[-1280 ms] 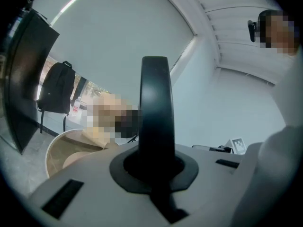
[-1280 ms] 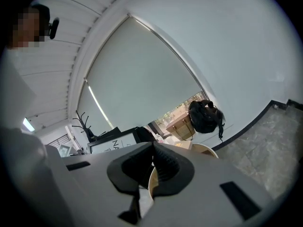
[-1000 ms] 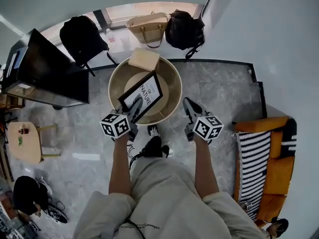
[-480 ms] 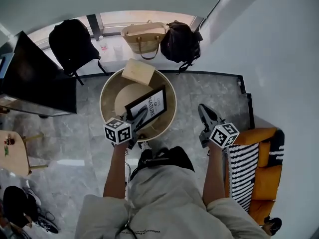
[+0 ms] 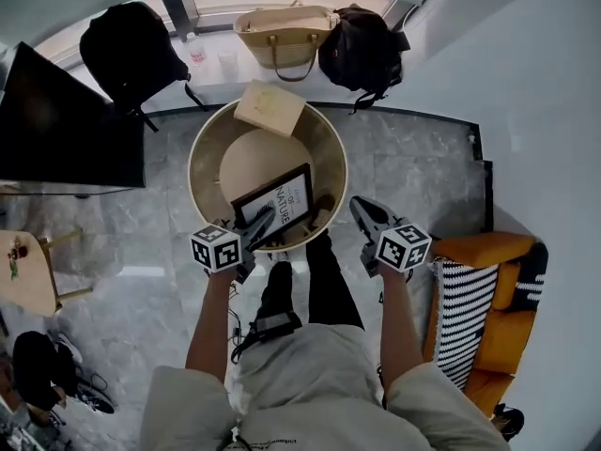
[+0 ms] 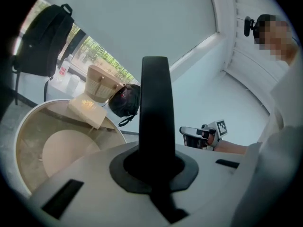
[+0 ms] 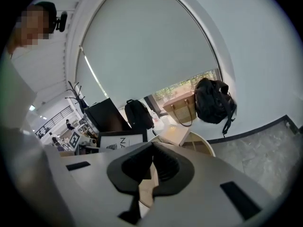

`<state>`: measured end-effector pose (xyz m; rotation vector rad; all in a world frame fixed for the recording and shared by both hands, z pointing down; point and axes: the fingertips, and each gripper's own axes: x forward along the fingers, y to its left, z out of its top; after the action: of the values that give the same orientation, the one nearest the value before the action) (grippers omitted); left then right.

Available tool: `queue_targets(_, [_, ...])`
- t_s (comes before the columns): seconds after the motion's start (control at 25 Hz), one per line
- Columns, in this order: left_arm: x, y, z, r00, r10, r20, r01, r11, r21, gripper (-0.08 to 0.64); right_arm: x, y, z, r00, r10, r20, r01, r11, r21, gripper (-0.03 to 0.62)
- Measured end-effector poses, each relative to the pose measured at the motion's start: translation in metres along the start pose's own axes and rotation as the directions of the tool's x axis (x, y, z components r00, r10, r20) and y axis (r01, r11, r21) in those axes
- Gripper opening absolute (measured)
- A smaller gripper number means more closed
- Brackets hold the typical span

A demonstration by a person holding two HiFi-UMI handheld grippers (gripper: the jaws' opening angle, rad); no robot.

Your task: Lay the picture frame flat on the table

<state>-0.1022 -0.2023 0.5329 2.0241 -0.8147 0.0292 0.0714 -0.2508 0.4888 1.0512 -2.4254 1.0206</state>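
**A:** What do we enter first, going by size?

**B:** Item one: grey stone floor (image 5: 413, 167). Item two: round tan surface (image 5: 202, 163) with a raised rim, mid head view. Item three: dark screen (image 5: 56, 120), at the left. Item four: orange sofa (image 5: 498, 332) with a striped cushion (image 5: 467, 308), at the right.

**A:** And beyond the surface?

**B:** We count three, side by side: black backpack (image 5: 127, 53), tan bag (image 5: 286, 40), black bag (image 5: 362, 45).

**A:** Now the task's thing.

**B:** Frame (image 5: 282, 200): black edge, white print, dark lettering. We place it over the near part of the surface, tilted and not flat. In the right gripper view it stands close to upright. We cannot tell whether its lower edge touches the surface.

**A:** Smaller goods?

**B:** One pale box (image 5: 270, 107), lying across the far rim of the surface, well apart from the frame.

**A:** And the tools?

**B:** Left gripper (image 5: 261, 220): jaws pinching the frame at its near left corner. Its own view shows the dark edge running straight up between them. Right gripper (image 5: 360, 206): jaws pressed together on nothing. We place it just outside the surface's near right rim, near the frame but apart from it.
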Motion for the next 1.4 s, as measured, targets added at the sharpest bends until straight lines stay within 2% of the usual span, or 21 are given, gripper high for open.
queue_targets(0.12, [0.015,0.023,-0.01,1.0,0.01,-0.021,-0.011,1.0,-0.021,0.028,0.03,-0.014,-0.012,0.999,0.045,-0.005,-0.044,0.998,0.041,0.034])
queue_targets(0.32, [0.047,0.061,-0.041,0.995,0.023,-0.1,-0.026,0.999,-0.026,0.028,0.072,-0.049,-0.047,0.998,0.044,-0.049,-0.043,0.999,0.026,0.035])
queue_targets(0.44, [0.069,0.082,-0.057,0.989,0.007,-0.149,-0.011,1.0,-0.023,0.028,0.085,-0.073,-0.065,0.998,0.029,-0.058,-0.027,0.999,0.036,0.035])
queue_targets(0.56, [0.096,0.1,-0.071,0.987,-0.009,-0.162,-0.001,0.998,-0.058,0.028,0.093,-0.098,-0.089,0.994,0.021,-0.105,-0.02,1.0,0.013,0.035])
queue_targets(0.8, [0.146,0.106,-0.092,0.981,-0.06,-0.184,0.039,0.993,-0.112,0.028,0.111,-0.14,-0.137,0.983,0.05,-0.174,-0.04,0.997,0.058,0.04])
queue_targets(0.84, [0.152,0.106,-0.096,0.979,-0.072,-0.191,0.05,0.992,-0.114,0.028,0.115,-0.145,-0.142,0.982,0.058,-0.182,-0.047,0.997,0.065,0.069])
queue_targets(0.88, [0.156,0.106,-0.099,0.977,-0.081,-0.199,0.059,0.991,-0.117,0.028,0.12,-0.148,-0.147,0.979,0.07,-0.189,-0.057,0.996,0.073,0.141])
queue_targets(0.92, [0.16,0.107,-0.101,0.975,-0.087,-0.205,0.062,0.991,-0.122,0.028,0.125,-0.15,-0.152,0.977,0.081,-0.197,-0.067,0.995,0.076,0.163])
queue_targets(1.04, [0.169,0.114,-0.105,0.975,-0.086,-0.206,0.057,0.988,-0.142,0.028,0.14,-0.162,-0.163,0.971,0.089,-0.224,-0.076,0.995,0.067,0.161])
queue_targets(1.28, [0.184,0.125,-0.107,0.985,-0.103,-0.14,0.074,0.976,-0.204,0.028,0.16,-0.189,-0.176,0.967,0.071,-0.247,-0.055,0.996,0.07,0.161])
queue_targets(1.4, [0.193,0.138,-0.112,0.985,-0.101,-0.14,0.069,0.973,-0.22,0.028,0.172,-0.199,-0.181,0.964,0.084,-0.254,-0.066,0.995,0.077,0.132])
